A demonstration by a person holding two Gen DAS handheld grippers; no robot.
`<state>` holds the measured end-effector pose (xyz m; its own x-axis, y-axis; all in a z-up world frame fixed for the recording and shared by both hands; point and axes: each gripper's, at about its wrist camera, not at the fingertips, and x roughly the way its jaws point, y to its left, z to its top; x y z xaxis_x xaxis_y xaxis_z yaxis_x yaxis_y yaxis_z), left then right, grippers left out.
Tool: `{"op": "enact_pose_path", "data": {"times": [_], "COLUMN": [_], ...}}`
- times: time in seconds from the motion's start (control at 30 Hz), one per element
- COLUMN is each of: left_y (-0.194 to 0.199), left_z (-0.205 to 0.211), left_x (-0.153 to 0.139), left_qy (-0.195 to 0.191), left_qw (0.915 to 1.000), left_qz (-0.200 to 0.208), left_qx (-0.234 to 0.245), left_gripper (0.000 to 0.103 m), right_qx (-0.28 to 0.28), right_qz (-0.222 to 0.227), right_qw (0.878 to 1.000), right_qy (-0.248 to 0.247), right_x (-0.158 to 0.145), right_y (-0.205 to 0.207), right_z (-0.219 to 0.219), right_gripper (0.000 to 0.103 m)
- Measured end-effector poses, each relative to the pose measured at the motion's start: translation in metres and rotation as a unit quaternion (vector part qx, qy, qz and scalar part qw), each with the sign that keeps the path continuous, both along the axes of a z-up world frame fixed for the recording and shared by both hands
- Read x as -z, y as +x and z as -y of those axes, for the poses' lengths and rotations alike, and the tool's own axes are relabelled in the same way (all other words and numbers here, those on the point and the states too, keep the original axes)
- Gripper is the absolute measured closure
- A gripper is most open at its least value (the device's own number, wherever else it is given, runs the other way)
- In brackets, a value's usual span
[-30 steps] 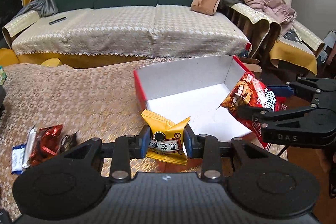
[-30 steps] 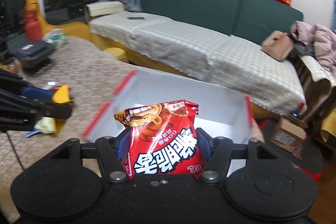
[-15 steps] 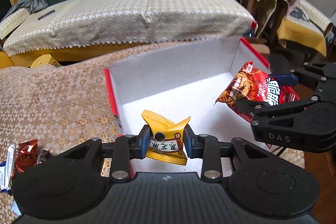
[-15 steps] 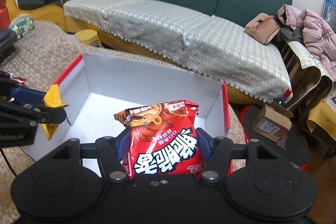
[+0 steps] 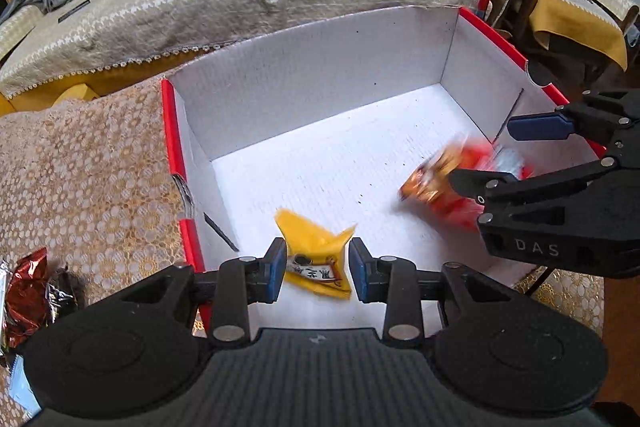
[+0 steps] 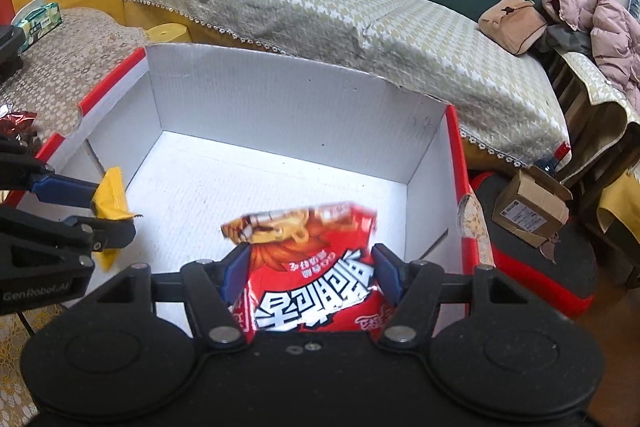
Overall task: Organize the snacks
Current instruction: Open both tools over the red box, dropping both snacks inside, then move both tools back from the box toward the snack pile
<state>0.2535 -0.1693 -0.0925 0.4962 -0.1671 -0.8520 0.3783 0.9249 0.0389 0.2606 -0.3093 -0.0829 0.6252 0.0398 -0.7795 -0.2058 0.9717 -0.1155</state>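
- Our left gripper (image 5: 318, 269) hangs over the near left corner of the box (image 5: 312, 87), pointed steeply down.
- Its blue pads (image 5: 275, 269) stand a little off the yellow packet (image 5: 316, 259); gaps show on both sides, so we read it as let go. The packet is blurred and sits low over the white floor of the box.
- From the right wrist view the same yellow packet (image 6: 111, 203) shows beside the left gripper (image 6: 116, 211) at the left wall of the box (image 6: 280, 99); from there we cannot tell contact.
- Our right gripper (image 6: 311, 267) is over the near right part of the box, also tilted down.
- The red bag (image 6: 316, 279) lies between its blue pads (image 6: 236, 269), upside down by its lettering, top edge blurred. The pads look slightly off the bag's sides, so we call it loosened, not clamped.
- In the left wrist view the red bag (image 5: 452, 187) is a smear of motion blur at the right gripper (image 5: 492, 155), inside the box near the right wall.
- The box has red rims, white inside, and sits on a gold-patterned cloth (image 5: 80, 167).
- More wrappers (image 5: 28, 291) lie on the cloth, left of the box and well apart from it.
- A sofa with a pale cover (image 6: 320, 7) stands behind the box.
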Motion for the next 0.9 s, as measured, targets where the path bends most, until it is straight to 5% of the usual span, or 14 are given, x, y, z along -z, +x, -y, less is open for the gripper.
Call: {"op": "enact_pose_path", "data": {"times": [0.5,0.9], "left_y": [-0.037,-0.079], "left_z": [-0.027,-0.071], "left_x": [-0.051,-0.090], "left_qy": [-0.051,-0.065], "left_qw": [0.9980,0.9933], "left_qz": [0.035,0.087], "left_qx": [-0.012,-0.041], "left_gripper": [0.047,0.034], "right_qx": [-0.003,-0.028], "right_qz": [0.031,0.072], "right_qw": [0.998,0.992], "right_qy": [0.050,0.099], "right_x": [-0.045,-0.088], "right_y": [-0.036,-0.083], "right_z": [0.000,-0.027], "right_gripper": [0.037,0.020]}}
